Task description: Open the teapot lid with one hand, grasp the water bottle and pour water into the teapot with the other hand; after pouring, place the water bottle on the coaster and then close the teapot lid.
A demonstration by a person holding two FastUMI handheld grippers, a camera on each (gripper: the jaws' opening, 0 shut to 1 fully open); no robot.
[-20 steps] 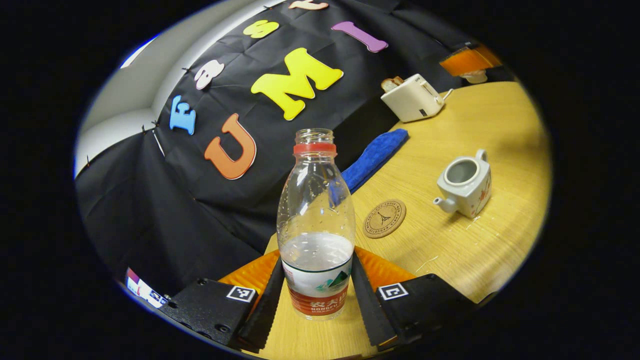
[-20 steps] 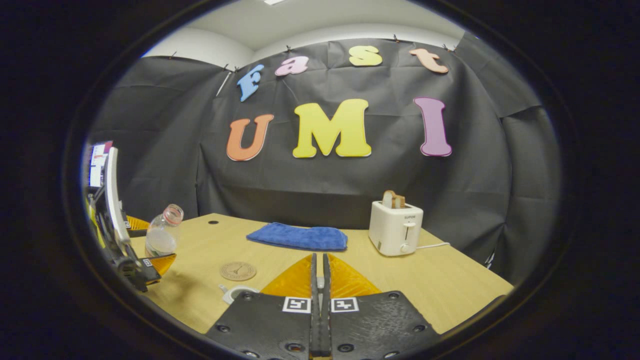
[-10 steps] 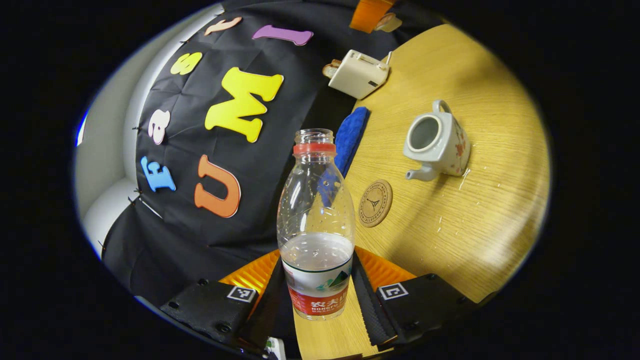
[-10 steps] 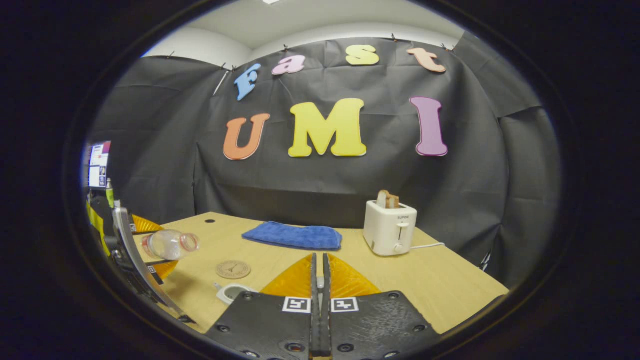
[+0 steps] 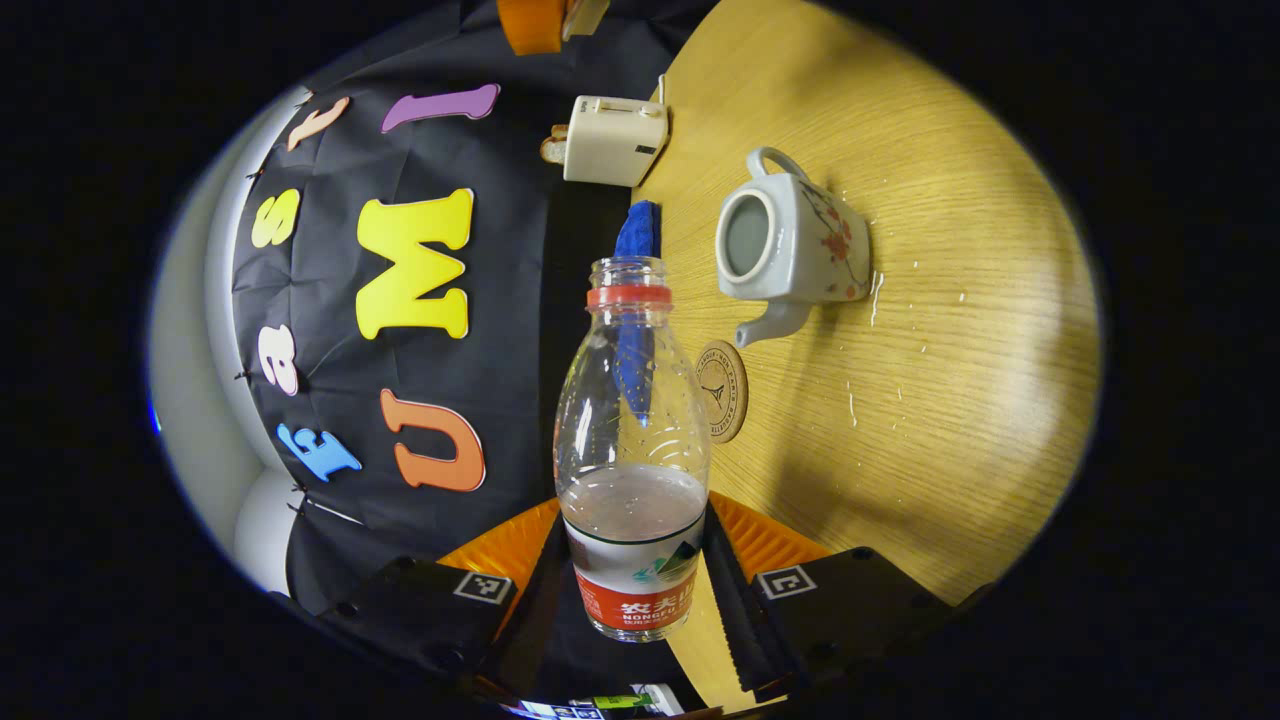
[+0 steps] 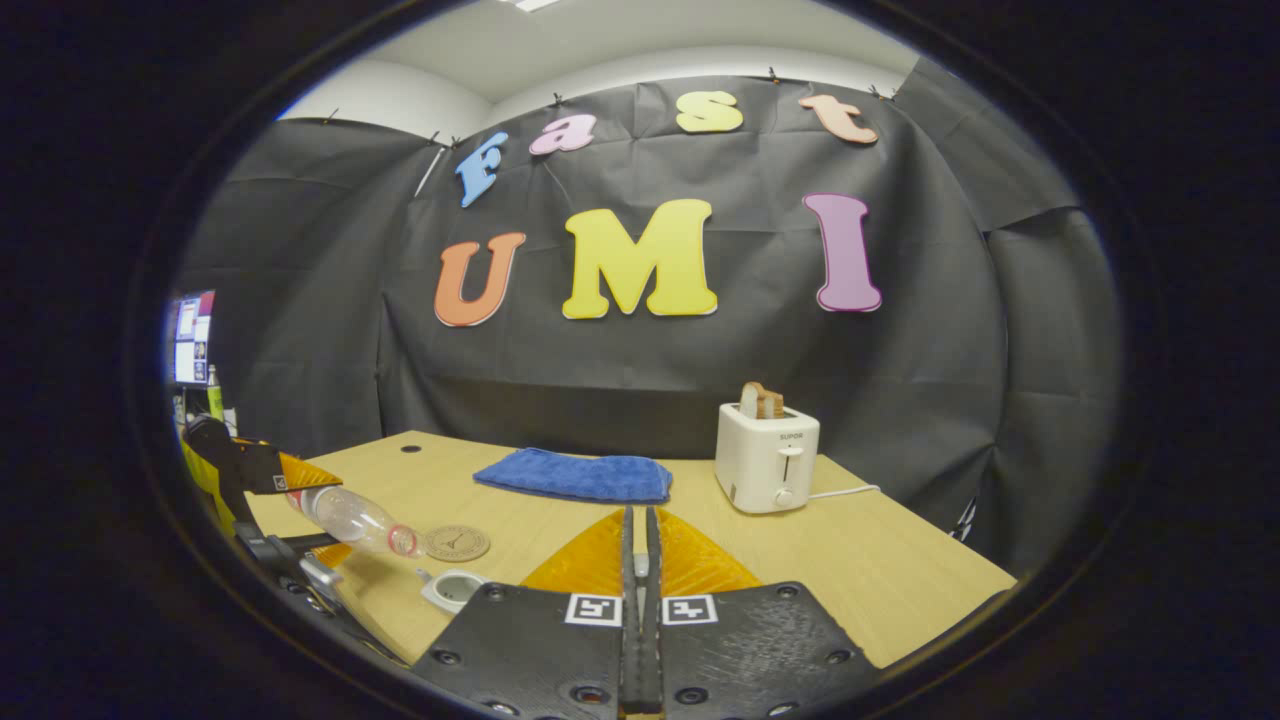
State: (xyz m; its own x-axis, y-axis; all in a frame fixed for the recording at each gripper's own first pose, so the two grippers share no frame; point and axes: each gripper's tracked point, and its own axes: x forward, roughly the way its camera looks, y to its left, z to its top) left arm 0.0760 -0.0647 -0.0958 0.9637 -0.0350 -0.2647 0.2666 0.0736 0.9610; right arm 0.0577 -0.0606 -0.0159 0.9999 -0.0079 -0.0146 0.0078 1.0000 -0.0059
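Left gripper [image 5: 635, 590] clamped on the bottle [image 5: 632, 450], tipped toward the lidless teapot [image 5: 790, 245] at 1 o'clock. Right gripper [image 6: 636, 560] pinched nearly closed, can't tell on what.

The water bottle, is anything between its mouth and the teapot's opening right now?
Nothing visible. The water bottle, held in the left claw, tips toward the teapot, whose lid is off, with open air between them. The coaster lies flat below the path.
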